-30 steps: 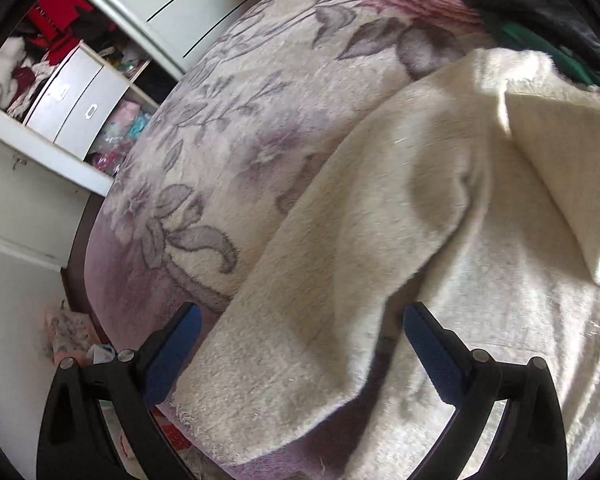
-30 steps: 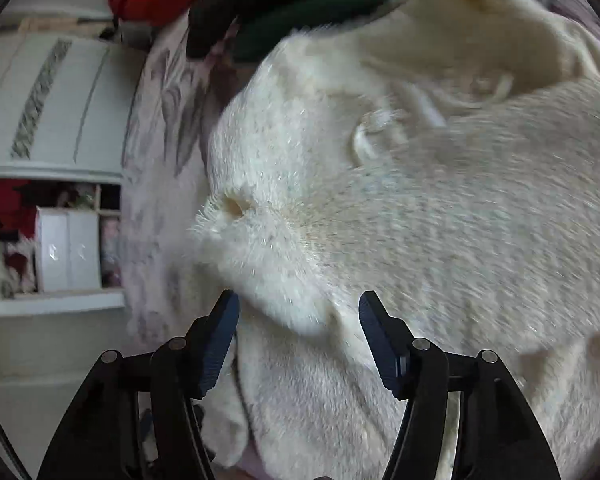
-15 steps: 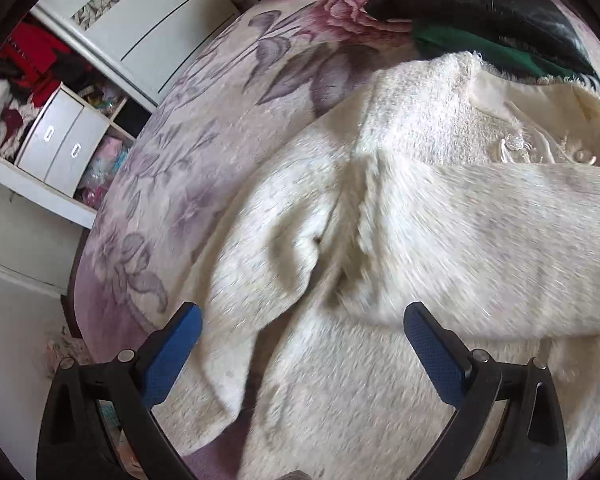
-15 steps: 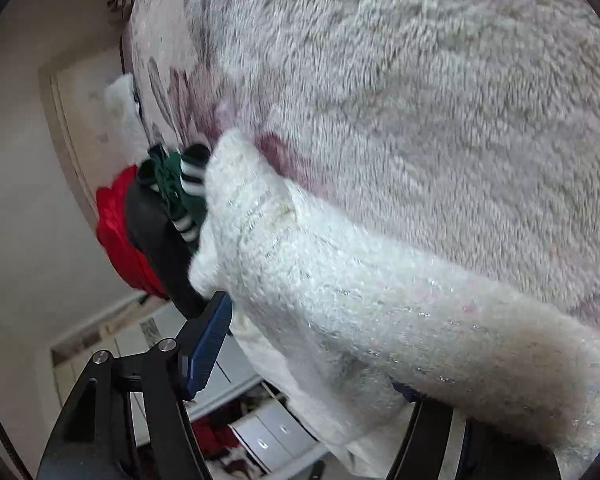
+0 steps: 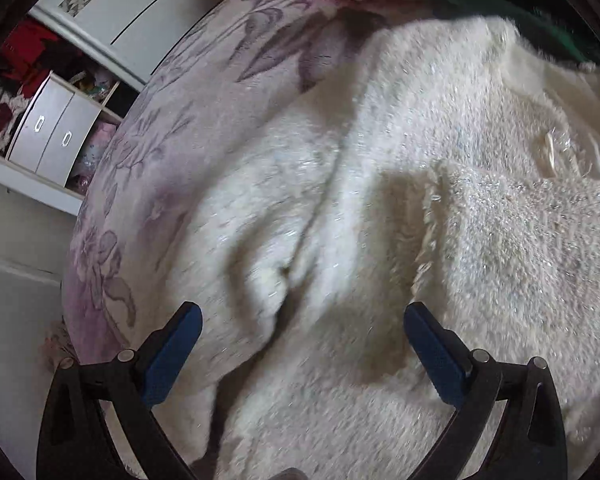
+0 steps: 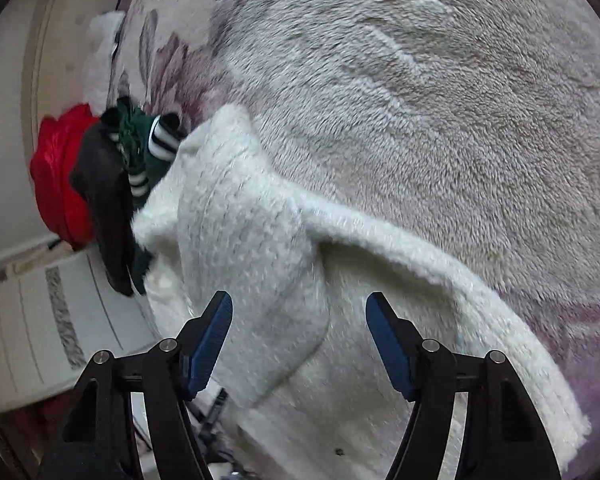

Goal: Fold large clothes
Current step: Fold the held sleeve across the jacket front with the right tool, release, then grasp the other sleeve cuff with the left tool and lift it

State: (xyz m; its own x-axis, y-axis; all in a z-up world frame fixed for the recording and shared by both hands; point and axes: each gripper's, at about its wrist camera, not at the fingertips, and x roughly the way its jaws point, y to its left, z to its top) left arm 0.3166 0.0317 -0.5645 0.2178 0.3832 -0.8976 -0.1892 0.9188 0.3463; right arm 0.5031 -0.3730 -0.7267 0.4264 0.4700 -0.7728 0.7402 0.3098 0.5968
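Observation:
A large fluffy cream garment (image 5: 380, 220) lies spread on a floral plush bed cover (image 5: 220, 92). One cream part (image 5: 532, 248) is folded across it at the right. My left gripper (image 5: 300, 344) is open just above the rumpled cloth and holds nothing. In the right wrist view the same garment (image 6: 260, 264) lies with a raised fold on the cover (image 6: 440, 100). My right gripper (image 6: 300, 336) is open over that fold, with cloth between the blue pads but not pinched.
Red (image 6: 60, 184), black (image 6: 104, 208) and green-striped (image 6: 144, 156) clothes are piled beside the cream garment. A white wardrobe with drawers (image 5: 52, 136) stands past the bed's left edge. The bed's edge drops off near my left gripper.
The right gripper has let go of the cream cloth and pulled back. The left gripper has moved lower and closer to the garment, staying open.

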